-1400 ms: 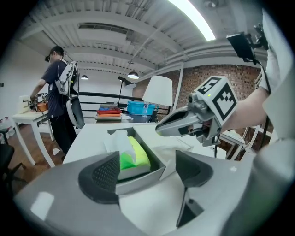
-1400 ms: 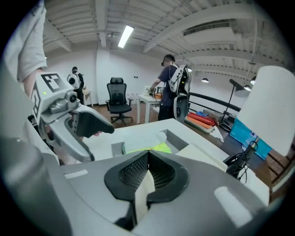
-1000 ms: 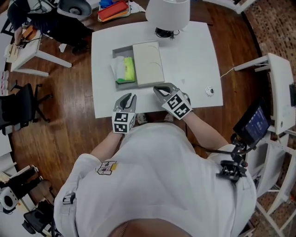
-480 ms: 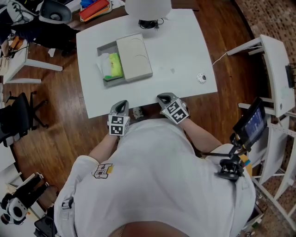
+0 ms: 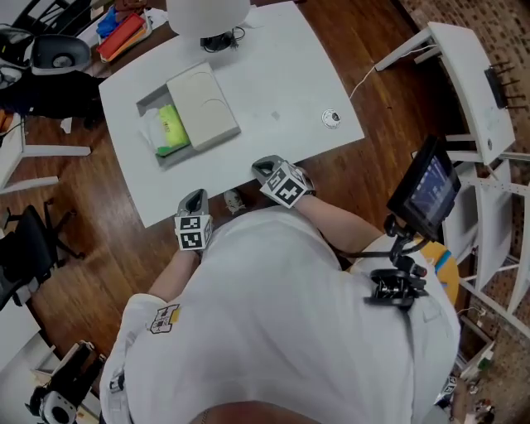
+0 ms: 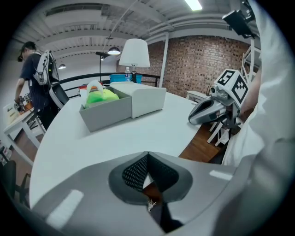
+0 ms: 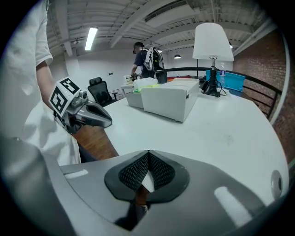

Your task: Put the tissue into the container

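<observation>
A grey container lies on the white table, its pale lid slid aside. A green and white tissue pack sits in the uncovered part. My left gripper is shut and empty at the table's near edge, well short of the container. My right gripper is also shut and empty, at the near edge to the container's right. In the left gripper view the right gripper shows beside the table; in the right gripper view the left gripper shows the same way.
A white lamp stands at the table's far edge. A small round object lies on the right part of the table. A person stands far off by other desks. A black chair is on the left, a white rack with a screen on the right.
Both grippers have drawn back from over the table to its near edge. The left jaws have closed. The head view has swung, so the table sits further up and left.
</observation>
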Motion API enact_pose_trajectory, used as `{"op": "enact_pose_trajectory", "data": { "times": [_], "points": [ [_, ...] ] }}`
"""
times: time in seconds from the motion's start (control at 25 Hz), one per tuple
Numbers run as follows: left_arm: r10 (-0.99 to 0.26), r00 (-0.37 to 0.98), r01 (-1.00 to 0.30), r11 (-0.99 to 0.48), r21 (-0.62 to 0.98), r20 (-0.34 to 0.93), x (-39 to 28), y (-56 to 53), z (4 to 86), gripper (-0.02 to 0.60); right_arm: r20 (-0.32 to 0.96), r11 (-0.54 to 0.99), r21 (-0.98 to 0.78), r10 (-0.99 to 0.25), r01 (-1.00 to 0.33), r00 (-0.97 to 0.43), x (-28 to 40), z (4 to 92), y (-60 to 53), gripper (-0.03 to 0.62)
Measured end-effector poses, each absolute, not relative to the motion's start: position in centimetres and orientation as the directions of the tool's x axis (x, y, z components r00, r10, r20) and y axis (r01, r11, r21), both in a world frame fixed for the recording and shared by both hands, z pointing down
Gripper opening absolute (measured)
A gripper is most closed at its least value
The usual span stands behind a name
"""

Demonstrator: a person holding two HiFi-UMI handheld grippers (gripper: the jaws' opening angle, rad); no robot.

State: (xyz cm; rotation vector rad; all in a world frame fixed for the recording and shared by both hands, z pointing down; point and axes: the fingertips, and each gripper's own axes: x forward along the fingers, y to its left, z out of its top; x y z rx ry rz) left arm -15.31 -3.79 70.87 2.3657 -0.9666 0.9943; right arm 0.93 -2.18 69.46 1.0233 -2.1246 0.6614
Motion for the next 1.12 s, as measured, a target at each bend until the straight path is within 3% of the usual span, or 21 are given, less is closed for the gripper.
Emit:
{"op": "enact_pose_trajectory", "data": {
  "times": [1.12],
  "points": [
    [-0.453, 0.532, -0.723, -0.683, 0.106, 0.716, -14.9, -3.9, 70.8, 0.0, 0.762, 0.593, -0.107, -0.467, -0.798, -0.449, 1.3, 69.2, -3.9, -0.002]
  ]
}}
